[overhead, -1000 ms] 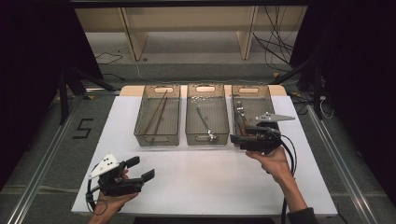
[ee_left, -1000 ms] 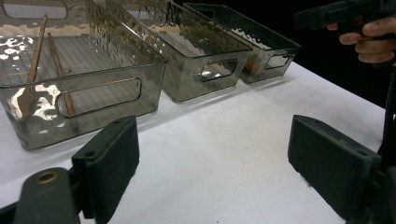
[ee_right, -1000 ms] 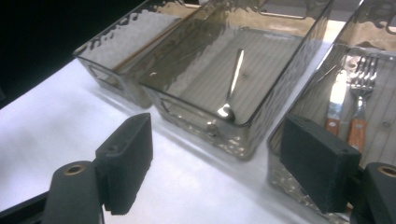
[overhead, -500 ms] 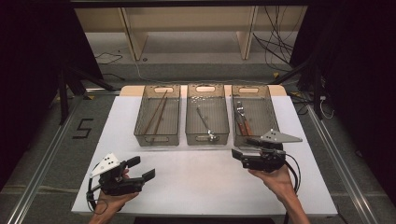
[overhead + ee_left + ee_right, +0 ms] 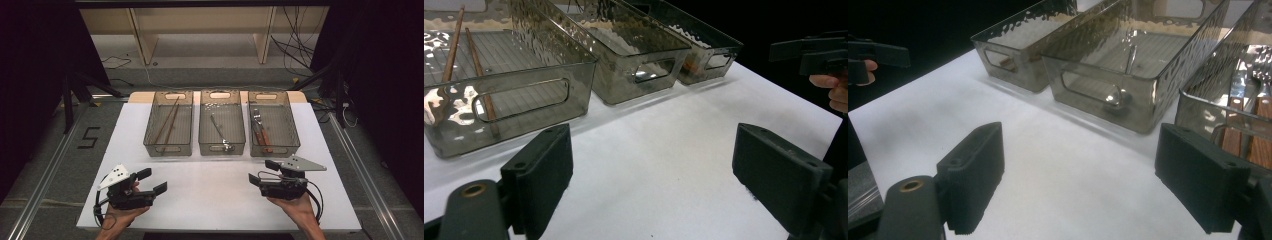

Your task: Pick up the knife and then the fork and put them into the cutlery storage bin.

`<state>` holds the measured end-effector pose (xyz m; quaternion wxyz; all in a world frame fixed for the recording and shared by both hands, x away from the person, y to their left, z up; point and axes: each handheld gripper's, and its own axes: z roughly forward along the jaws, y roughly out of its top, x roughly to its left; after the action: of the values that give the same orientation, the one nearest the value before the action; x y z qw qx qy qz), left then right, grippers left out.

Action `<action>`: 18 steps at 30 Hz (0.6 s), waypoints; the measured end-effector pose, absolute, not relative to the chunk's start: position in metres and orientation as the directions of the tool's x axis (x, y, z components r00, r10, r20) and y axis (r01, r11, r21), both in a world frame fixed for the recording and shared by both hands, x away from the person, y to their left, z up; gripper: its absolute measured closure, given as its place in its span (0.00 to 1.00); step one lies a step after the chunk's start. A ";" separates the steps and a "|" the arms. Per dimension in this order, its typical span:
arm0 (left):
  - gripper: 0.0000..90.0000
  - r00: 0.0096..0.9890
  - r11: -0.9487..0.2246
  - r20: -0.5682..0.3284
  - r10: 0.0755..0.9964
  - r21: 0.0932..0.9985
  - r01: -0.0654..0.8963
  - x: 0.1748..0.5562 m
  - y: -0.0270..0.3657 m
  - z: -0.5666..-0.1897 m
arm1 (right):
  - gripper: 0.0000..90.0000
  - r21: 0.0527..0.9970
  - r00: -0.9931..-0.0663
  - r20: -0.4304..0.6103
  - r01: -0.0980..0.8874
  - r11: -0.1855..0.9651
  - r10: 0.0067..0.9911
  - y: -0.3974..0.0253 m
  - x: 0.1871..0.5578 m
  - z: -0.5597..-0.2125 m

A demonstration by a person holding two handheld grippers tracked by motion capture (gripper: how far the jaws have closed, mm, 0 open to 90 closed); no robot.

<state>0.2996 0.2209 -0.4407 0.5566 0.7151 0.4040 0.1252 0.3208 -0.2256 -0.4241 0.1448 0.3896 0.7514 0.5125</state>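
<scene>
Cutlery sits sorted in three smoky plastic bins along the far half of the white table [image 5: 220, 195]. From the high view I have the left gripper [image 5: 150, 181] and the right gripper [image 5: 262, 172] both low over the near edge, jaws spread wide, nothing in either. The nearest things to my right hand are the wooden-handled knife and fork [image 5: 260, 131] in the right bin [image 5: 295, 145]; a spoon [image 5: 220, 132] lies in the middle bin [image 5: 222, 148] and chopsticks [image 5: 167, 125] in the left bin [image 5: 167, 150].

In the left gripper view my jaws gape over bare table, with the chopsticks [image 5: 471, 70] lying flat behind the ribbed bin wall. I judge them light, stiff and prone to rolling; a pinch near the middle would suit.

In the right gripper view the jaws stand just as wide, empty. The wooden handles [image 5: 1248, 135] show behind the right-hand wall. I expect those pieces to be stiff, moderately light, slick on the metal, so I would take them by the wood. The spoon [image 5: 1120, 85] looks slippery all over.
</scene>
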 end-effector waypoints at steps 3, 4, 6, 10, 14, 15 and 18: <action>0.18 0.643 -0.054 -0.271 0.716 0.897 0.438 0.299 0.221 -0.441 | 0.23 0.882 -0.654 0.181 0.439 0.173 0.735 -0.227 0.317 -0.428; 0.18 0.643 -0.054 -0.272 0.716 0.897 0.439 0.299 0.222 -0.441 | 0.23 0.883 -0.651 0.180 0.437 0.171 0.737 -0.227 0.315 -0.429; 0.18 0.643 -0.054 -0.273 0.716 0.896 0.441 0.298 0.222 -0.442 | 0.23 0.885 -0.648 0.178 0.434 0.167 0.740 -0.228 0.313 -0.430; 0.18 0.645 -0.060 -0.271 0.714 0.895 0.443 0.298 0.222 -0.442 | 0.23 0.887 -0.647 0.175 0.431 0.167 0.742 -0.229 0.309 -0.432; 0.18 0.647 -0.063 -0.273 0.712 0.893 0.446 0.298 0.221 -0.442 | 0.22 0.888 -0.647 0.172 0.429 0.168 0.743 -0.230 0.305 -0.435; 0.18 0.647 -0.063 -0.273 0.712 0.893 0.446 0.298 0.221 -0.442 | 0.22 0.888 -0.647 0.171 0.428 0.168 0.743 -0.231 0.305 -0.436; 0.18 0.652 -0.070 -0.270 0.709 0.892 0.446 0.299 0.221 -0.443 | 0.22 0.891 -0.646 0.165 0.421 0.168 0.745 -0.232 0.303 -0.437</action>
<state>0.2985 0.2206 -0.4426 0.5520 0.7219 0.4001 0.1188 0.3030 -0.2317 -0.4371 0.1577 0.3901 0.7477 0.5138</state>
